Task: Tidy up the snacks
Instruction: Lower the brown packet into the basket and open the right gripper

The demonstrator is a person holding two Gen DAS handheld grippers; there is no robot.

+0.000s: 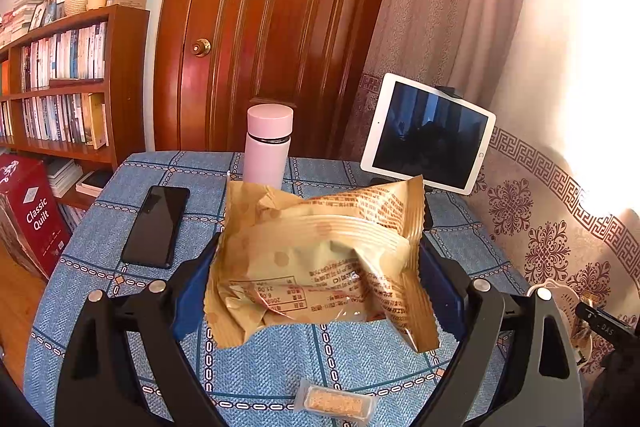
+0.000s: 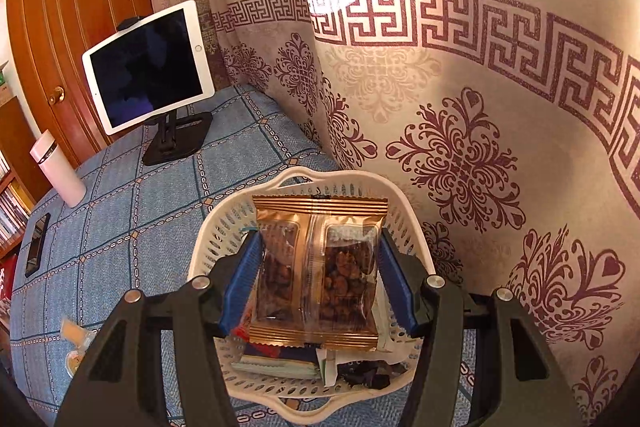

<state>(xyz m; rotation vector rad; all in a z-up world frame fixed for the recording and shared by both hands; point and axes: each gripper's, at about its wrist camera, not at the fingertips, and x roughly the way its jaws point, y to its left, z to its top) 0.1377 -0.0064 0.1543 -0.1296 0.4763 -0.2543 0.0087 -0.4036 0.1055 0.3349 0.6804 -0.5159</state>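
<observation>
My left gripper (image 1: 318, 267) is shut on a large tan snack packet (image 1: 320, 259), held above the blue checked tablecloth (image 1: 100, 235) with the blue pads pressing both its sides. A small clear-wrapped sesame bar (image 1: 336, 403) lies on the cloth just below it. My right gripper (image 2: 318, 267) is shut on a gold-edged clear packet of dark nuts (image 2: 318, 267), held over the white plastic basket (image 2: 216, 239). The basket holds several other wrapped snacks, partly hidden under the packet. The basket's edge (image 1: 550, 287) shows at the right of the left wrist view.
A pink flask (image 1: 267, 145), a black phone (image 1: 156, 227) and a white tablet on a black stand (image 1: 428, 135) are on the table. Small wrapped snacks (image 2: 74, 341) lie left of the basket. Patterned curtain (image 2: 460, 155) hangs right behind it. Bookshelf and door stand beyond.
</observation>
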